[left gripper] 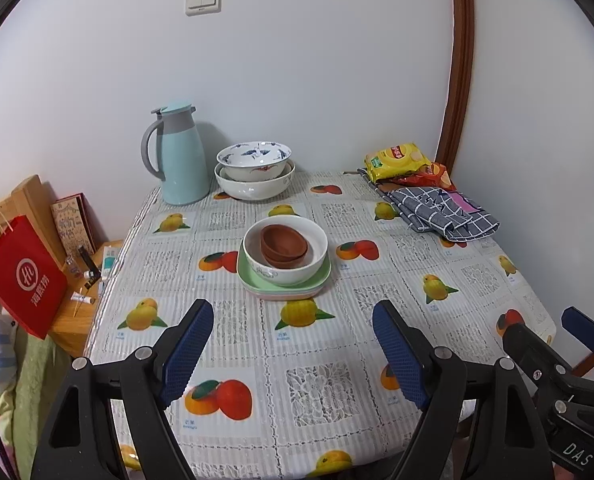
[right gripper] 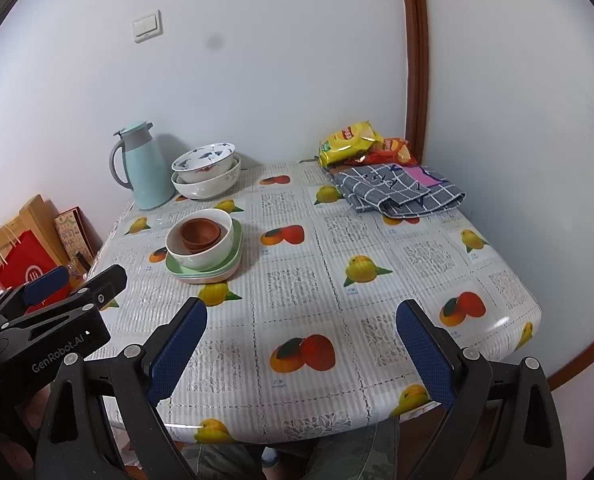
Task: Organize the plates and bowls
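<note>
Two stacks of crockery are seen on the table (left gripper: 377, 420). At far left, beside the thermos (left gripper: 183, 156), a patterned bowl (left gripper: 253, 160) is nested in a larger white bowl (left gripper: 253, 186), slightly tilted. Nearer, at centre, brown bowls (left gripper: 284, 246) are nested in a white bowl (left gripper: 285, 254) set on pastel plates (left gripper: 284, 286), rims upward; no long axis is offered by these round pieces. The left gripper (left gripper: 293, 344) and right gripper (right gripper: 303, 350) are held over the near edge, fingers spread wide, nothing grasped. The work is judged near finished, or not begun; any next move calls for a rim pinch.
</note>
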Tool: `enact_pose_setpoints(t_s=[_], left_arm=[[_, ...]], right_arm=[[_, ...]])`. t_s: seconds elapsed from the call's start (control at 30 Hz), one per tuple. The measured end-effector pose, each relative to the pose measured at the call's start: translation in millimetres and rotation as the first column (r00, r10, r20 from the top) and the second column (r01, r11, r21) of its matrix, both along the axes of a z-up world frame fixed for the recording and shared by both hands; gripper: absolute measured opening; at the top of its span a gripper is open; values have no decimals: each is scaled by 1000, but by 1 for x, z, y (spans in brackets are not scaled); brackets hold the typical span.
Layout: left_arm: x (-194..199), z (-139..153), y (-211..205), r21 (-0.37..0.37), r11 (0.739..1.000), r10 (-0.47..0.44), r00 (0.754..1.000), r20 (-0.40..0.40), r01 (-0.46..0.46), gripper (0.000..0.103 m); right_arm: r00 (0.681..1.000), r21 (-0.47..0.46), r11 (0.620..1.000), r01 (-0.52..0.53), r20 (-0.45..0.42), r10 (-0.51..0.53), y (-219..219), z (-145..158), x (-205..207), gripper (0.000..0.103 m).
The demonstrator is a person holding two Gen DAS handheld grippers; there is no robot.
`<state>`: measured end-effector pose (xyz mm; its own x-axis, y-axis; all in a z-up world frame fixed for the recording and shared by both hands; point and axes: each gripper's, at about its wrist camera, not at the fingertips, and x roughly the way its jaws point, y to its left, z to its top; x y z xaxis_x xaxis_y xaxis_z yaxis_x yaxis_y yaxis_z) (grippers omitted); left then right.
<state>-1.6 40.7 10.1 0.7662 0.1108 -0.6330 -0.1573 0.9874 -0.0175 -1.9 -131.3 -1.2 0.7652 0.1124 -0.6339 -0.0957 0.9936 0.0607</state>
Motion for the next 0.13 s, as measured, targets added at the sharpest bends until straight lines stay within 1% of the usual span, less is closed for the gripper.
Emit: enact_pose_setpoints(t_s=[0.07, 0.13], left_arm=[[5, -1, 2, -7, 1000, -5, 1000, -2, 5, 81], [10, -2, 4, -6, 1000, -5, 1000, -3, 5, 86]], right_arm=[[1000, 2, 1000, -4, -6, 4, 2, -1, 4, 95], [1000, -1, 1000, -5, -14, 5, 4, -2, 9, 95]])
